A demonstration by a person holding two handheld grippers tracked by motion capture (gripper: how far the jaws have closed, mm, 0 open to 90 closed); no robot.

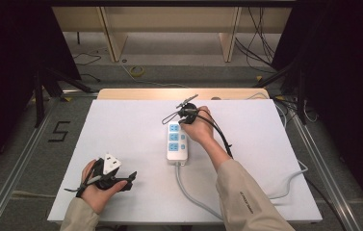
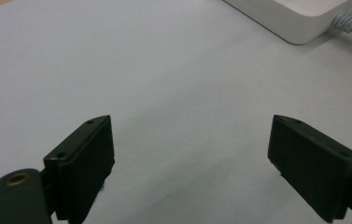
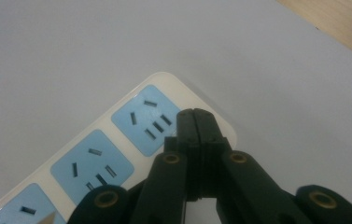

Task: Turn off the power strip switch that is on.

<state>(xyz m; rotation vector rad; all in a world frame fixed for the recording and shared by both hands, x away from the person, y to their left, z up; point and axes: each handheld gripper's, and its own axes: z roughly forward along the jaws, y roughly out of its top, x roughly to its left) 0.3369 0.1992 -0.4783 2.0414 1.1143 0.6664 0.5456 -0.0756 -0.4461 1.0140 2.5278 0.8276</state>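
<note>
You are working in a dim room with dark drapes on both sides, a grey floor [image 1: 20,144] marked with a black "5" [image 1: 59,131], and a pale wooden frame [image 1: 169,19] standing beyond the far edge. Loose cables [image 1: 258,43] trail across the floor behind, and a metal rail [image 1: 13,178] runs along your left.

Your tabletop [image 1: 121,130] is covered by one plain white sheet, with a strip of bare wood showing at its far edge.

On it lies one white power strip [image 1: 176,141], near the middle, long axis running away from you. It carries three blue socket panels [image 3: 148,119] in a row. Its one grey cord [image 1: 188,192] leaves the near end and curves off toward the near right of the tabletop.

You hold two tongs. Your right tongs [image 1: 187,112] are at the far end of the power strip; in the right gripper view the jaws are pressed together with nothing between them, their tips over the strip's white edge beside the end socket panel. Whether they touch the strip, you cannot tell.

Your left tongs [image 1: 121,180] rest low at the near left, well apart from the strip. In the left gripper view their jaws stand wide apart over bare white surface.
</note>
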